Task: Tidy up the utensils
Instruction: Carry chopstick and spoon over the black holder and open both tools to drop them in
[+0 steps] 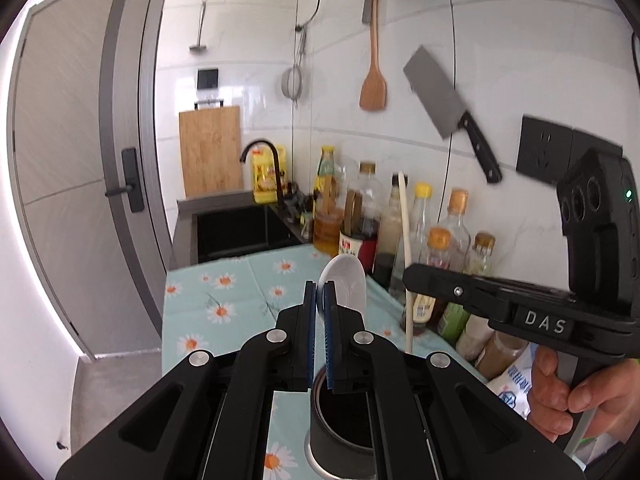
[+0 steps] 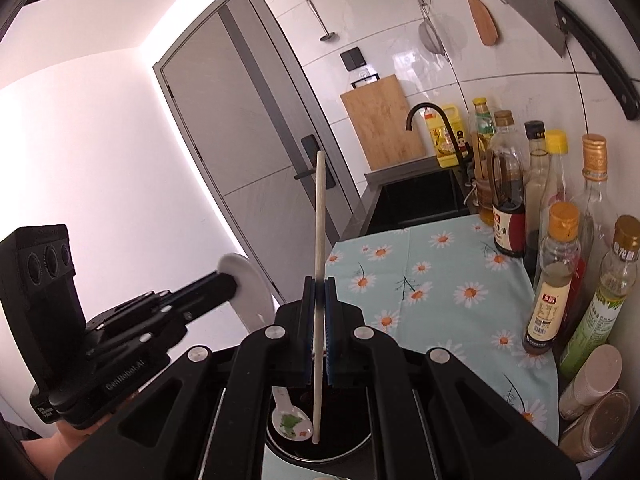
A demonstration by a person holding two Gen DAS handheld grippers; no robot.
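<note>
Now chopstick (image 2: pixel 319 240) upright btwn right hand-held gripper (image 2: pixel 319 292) pads, over holder (image 2: pixel 320 446).

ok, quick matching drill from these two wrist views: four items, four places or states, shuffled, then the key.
Items:
1. white spoon
2. chopstick
3. cleaver
4. cutting board

Places:
A. leaning on the wall behind the sink
B. clamped in the right gripper
C. hanging on the tiled wall
D. clamped in the left gripper

Pairs: 1-D, 2-B, 3-C, 4-A
</note>
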